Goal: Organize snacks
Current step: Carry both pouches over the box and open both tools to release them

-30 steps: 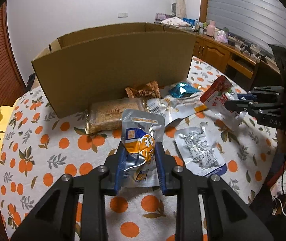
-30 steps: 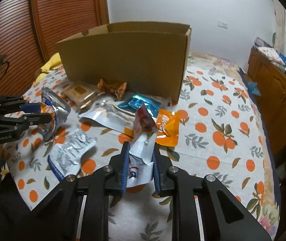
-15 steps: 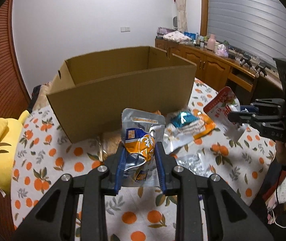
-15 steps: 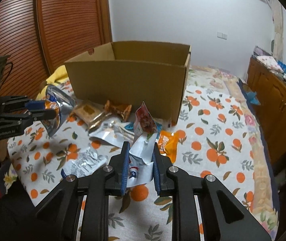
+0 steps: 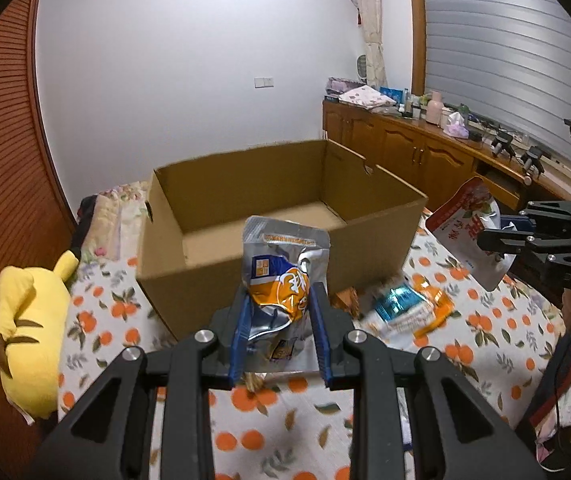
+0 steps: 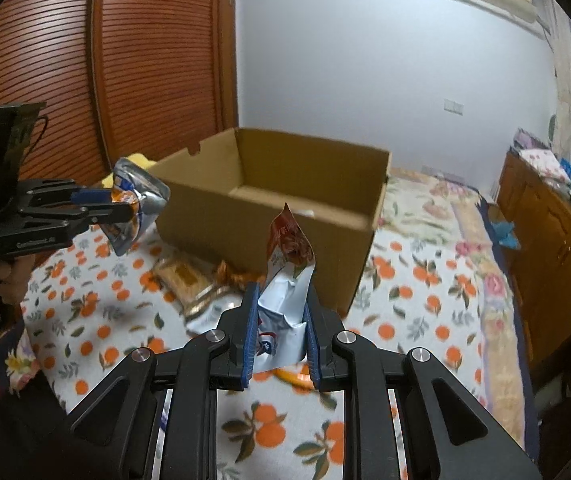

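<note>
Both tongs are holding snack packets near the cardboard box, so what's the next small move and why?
Probably carry both forward over the cardboard box before releasing. The left tongs grip the orange and silver packet and the right tongs grip the red and white packet, both short of its open top.

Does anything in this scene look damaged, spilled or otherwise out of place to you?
Only mildly. The silver-and-orange pouch is crumpled where the left claw squeezes it, and the red-and-white pouch creases in the right claw. Nothing has spilled; the cardboard box stands square.
</note>
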The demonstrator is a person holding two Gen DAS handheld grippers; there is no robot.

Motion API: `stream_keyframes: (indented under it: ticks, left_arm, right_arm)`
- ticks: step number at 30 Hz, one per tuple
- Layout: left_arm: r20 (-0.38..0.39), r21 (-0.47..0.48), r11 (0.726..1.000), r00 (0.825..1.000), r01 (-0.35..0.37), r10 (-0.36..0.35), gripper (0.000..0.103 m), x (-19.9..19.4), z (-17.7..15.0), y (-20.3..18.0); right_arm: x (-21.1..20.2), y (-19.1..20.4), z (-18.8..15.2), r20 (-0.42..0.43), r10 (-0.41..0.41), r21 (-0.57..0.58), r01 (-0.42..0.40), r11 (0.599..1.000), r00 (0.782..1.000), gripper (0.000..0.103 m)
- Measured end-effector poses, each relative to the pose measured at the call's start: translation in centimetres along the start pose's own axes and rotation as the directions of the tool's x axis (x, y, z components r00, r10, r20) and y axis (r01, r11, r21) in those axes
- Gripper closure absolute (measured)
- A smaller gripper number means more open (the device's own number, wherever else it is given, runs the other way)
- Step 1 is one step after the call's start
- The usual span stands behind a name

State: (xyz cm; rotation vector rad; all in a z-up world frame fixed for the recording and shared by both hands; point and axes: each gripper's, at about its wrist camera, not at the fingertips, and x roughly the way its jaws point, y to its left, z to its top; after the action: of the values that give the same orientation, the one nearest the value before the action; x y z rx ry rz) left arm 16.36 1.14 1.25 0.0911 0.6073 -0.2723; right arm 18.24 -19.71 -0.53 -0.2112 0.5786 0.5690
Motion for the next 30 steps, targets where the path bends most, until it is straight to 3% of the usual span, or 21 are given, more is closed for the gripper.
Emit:
stream_keyframes:
  ticks: [17, 30]
  left_arm:
    - [0.016, 0.002, 0.999, 0.999, -0.042, 0.042, 0.077, 4.1, 5.5, 4.1]
    - [-0.021, -0.012, 0.998, 0.998, -0.059, 0.059, 0.076, 7.8, 6.7, 5.7]
  right_arm:
    - [5.0, -0.8, 7.9, 0.064, 0.046, -0.068, -0.042, 0.997, 0.997, 0.084]
    - [10.5, -2.3, 9.7, 0.024, 0.071, -0.055, -0.069, 0.996, 0.997, 0.084]
